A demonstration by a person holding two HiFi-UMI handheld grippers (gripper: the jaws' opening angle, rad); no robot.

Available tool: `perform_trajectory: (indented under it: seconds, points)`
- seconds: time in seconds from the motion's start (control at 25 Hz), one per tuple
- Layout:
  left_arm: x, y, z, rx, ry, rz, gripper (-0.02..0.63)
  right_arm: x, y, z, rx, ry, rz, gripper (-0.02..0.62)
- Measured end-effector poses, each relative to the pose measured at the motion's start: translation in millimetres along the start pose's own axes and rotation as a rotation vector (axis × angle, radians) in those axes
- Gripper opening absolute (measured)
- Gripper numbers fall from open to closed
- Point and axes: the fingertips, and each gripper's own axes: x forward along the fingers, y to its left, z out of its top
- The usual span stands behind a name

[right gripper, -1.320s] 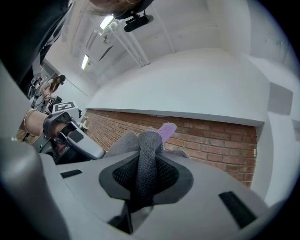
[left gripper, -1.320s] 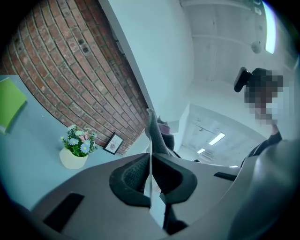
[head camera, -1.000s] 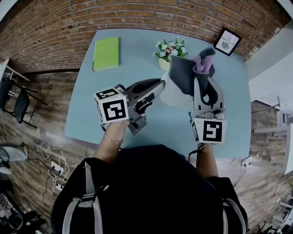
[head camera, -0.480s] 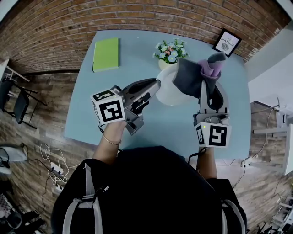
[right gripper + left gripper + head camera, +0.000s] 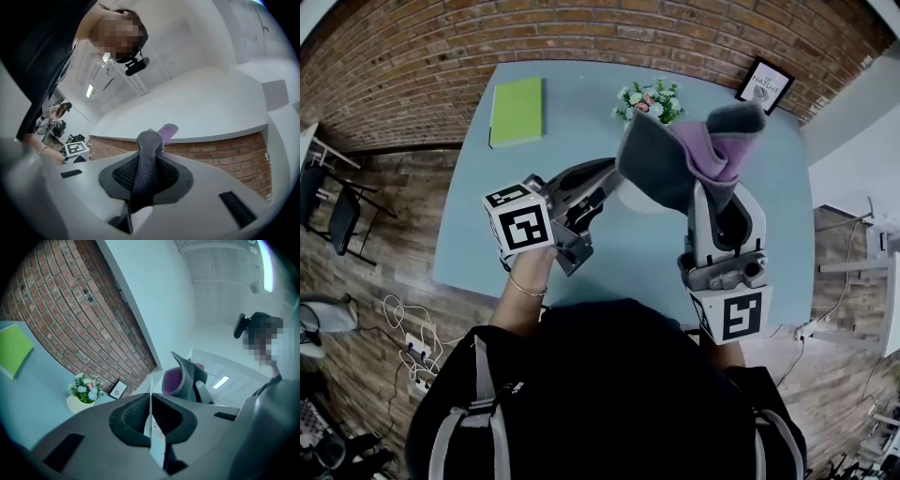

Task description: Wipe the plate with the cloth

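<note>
My left gripper [image 5: 615, 174] is shut on the rim of the white plate [image 5: 629, 198] and holds it tilted above the table. In the left gripper view the plate's thin edge [image 5: 151, 414] stands clamped between the pads. My right gripper [image 5: 713, 191] is raised above the plate and points upward, shut on the grey and purple cloth [image 5: 680, 157]. The cloth hangs over most of the plate in the head view. In the right gripper view a grey roll of the cloth [image 5: 143, 161] sticks up out of the jaws. From the left gripper view the cloth [image 5: 183, 378] shows just beyond the plate.
On the blue table [image 5: 487, 225] lie a green notebook [image 5: 517, 110] at the far left, a pot of flowers [image 5: 649, 100] behind the plate and a framed picture [image 5: 765, 86] at the far right corner. A brick wall runs behind the table.
My right gripper has risen and tipped upward with the cloth, lifting it off the plate's face toward the camera. The left gripper and the plate have hardly moved.
</note>
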Motion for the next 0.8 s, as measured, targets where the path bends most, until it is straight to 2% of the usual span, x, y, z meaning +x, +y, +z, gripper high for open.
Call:
perform_trajectory:
  seconds: [0.2,0.4,0.56,0.8]
  points:
    - [2,-8,3,0.003,-0.006,-0.02,0.02,12,29,-14,-0.005,0.045,0.091,0.06]
    - [1,-14,4,0.01,-0.011,-0.033,0.018,17,44,-39,0.001,0.135,0.125,0.06]
    - [3,-18,5,0.007,-0.015,-0.047,0.018,17,44,-58,-0.004,0.211,0.117,0.06]
    - [1,-20,9,0.003,-0.026,-0.057,0.018,14,35,-72,-0.028,0.272,0.077,0.06]
